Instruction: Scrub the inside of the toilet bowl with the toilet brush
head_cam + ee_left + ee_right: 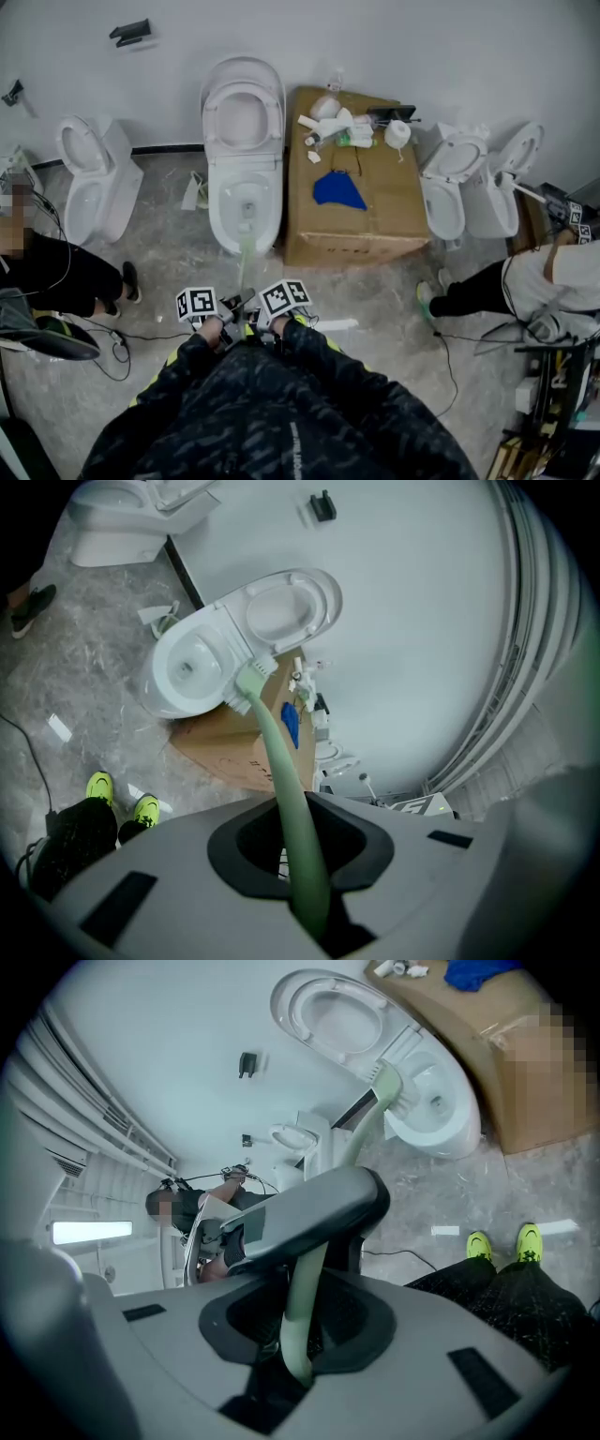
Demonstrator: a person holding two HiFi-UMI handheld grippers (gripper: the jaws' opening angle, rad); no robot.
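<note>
A white toilet (pixel 242 159) stands against the wall with its lid and seat up. The pale green toilet brush (pixel 244 255) reaches from my two grippers to the bowl, and its head lies at the front of the bowl. My left gripper (pixel 223 317) and right gripper (pixel 267 314) sit side by side, both shut on the handle. In the left gripper view the handle (pixel 286 780) rises from the left gripper (pixel 305 855) to the bowl (pixel 187 672). In the right gripper view the right gripper (pixel 298 1335) grips the handle (pixel 305 1288), which passes behind the left gripper's body toward the bowl (pixel 433 1101).
A cardboard box (pixel 375 220) right of the toilet carries a blue cloth (pixel 337 190), bottles and a paper roll. More toilets stand at the left (pixel 89 178) and right (pixel 459 183). People sit on the floor at both sides. Cables trail across the floor.
</note>
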